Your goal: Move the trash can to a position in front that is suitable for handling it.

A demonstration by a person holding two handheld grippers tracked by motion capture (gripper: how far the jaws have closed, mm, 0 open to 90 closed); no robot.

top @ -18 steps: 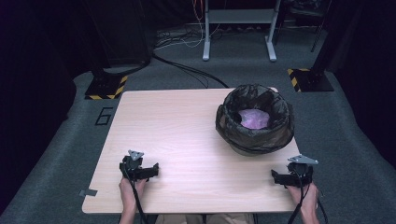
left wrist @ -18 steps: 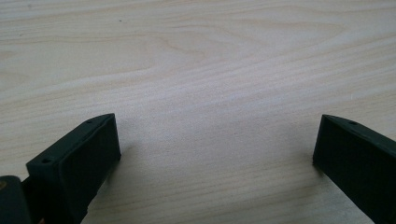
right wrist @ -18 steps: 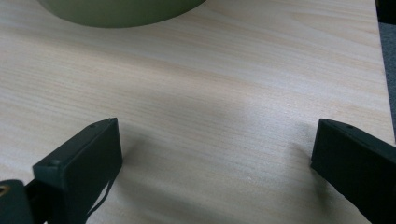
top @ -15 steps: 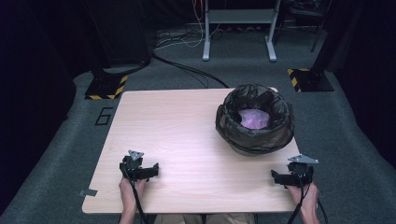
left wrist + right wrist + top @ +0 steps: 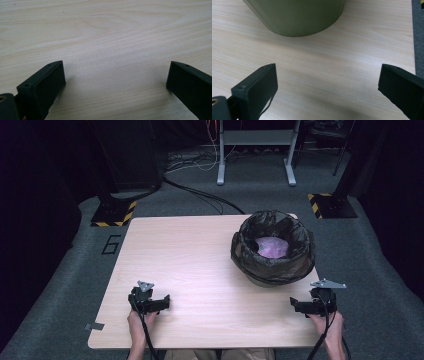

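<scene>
A round bin (image 5: 265, 270) lined with a black bag stands on the right half of the light wooden table (image 5: 190, 255). Something pale purple (image 5: 272, 247) lies inside the bin. My left gripper (image 5: 150, 301) rests near the table's front left, held by a hand, well apart from the bin. In the left gripper view its jaws (image 5: 115, 72) stand wide open over bare wood. My right gripper (image 5: 311, 305) sits at the front right corner, just in front of the bin. It is open too (image 5: 327, 72), with nothing between its jaws and the bin's olive-green wall (image 5: 299, 17) ahead.
Grey carpet (image 5: 380, 285) surrounds the table, and the table's right edge (image 5: 412, 37) runs close to my right gripper. Dark stands with yellow-black striped bases (image 5: 114, 214) and a metal frame (image 5: 255, 150) stand beyond the far edge. Cables (image 5: 200, 195) cross the floor there.
</scene>
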